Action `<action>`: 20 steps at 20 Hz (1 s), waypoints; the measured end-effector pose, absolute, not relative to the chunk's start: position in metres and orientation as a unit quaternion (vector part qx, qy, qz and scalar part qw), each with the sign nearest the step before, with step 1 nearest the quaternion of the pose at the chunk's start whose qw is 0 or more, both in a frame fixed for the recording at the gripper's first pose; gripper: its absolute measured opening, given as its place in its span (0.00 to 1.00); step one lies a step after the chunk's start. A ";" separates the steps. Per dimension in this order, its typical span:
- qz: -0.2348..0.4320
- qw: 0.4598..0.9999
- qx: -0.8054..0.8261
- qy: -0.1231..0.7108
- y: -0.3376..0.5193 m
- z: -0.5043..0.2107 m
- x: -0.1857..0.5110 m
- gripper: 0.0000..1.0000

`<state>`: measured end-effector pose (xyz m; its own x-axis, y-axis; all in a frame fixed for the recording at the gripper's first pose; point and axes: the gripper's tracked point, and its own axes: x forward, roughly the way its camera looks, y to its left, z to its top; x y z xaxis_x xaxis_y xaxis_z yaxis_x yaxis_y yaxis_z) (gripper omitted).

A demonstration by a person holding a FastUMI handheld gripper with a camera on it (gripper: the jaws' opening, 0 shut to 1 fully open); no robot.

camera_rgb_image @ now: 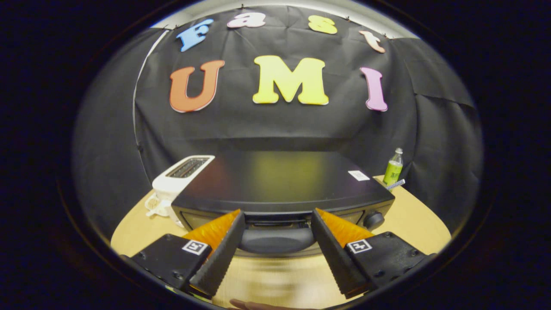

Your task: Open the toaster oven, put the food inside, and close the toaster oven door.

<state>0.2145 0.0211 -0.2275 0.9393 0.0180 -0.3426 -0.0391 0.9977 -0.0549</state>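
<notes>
Gripper [277, 215] level, aimed straight at oven [280, 185], fingers spread wide w/ door handle [277, 240] between them, nothing gripped. Toaster [178, 178] beyond, left; bottle [393, 168] right.

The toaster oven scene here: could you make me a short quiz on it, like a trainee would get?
1. True or false: the tongs are closed tight on the toaster oven.
2. What stands beside the toaster oven, on the side away from its knob?
A. a white slot toaster
B. a kettle
C. a frying pan
3. What lies between the tongs' two fingers?

Key
1. False. The fingers stand apart, one on each side of the door handle.
2. A. The white toaster is there; a green bottle stands on the knob side, further back on the wooden table.
3. The oven's door handle.
</notes>
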 end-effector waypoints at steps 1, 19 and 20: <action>0.017 0.983 -0.030 0.183 0.020 -0.231 0.210 1.00; 0.043 0.964 -0.031 0.262 0.003 -0.305 0.105 1.00; 0.044 0.964 -0.037 0.261 0.002 -0.309 0.102 1.00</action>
<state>0.1019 0.0022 -0.3094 0.8596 0.0647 -0.5068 -0.1034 0.9935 -0.0485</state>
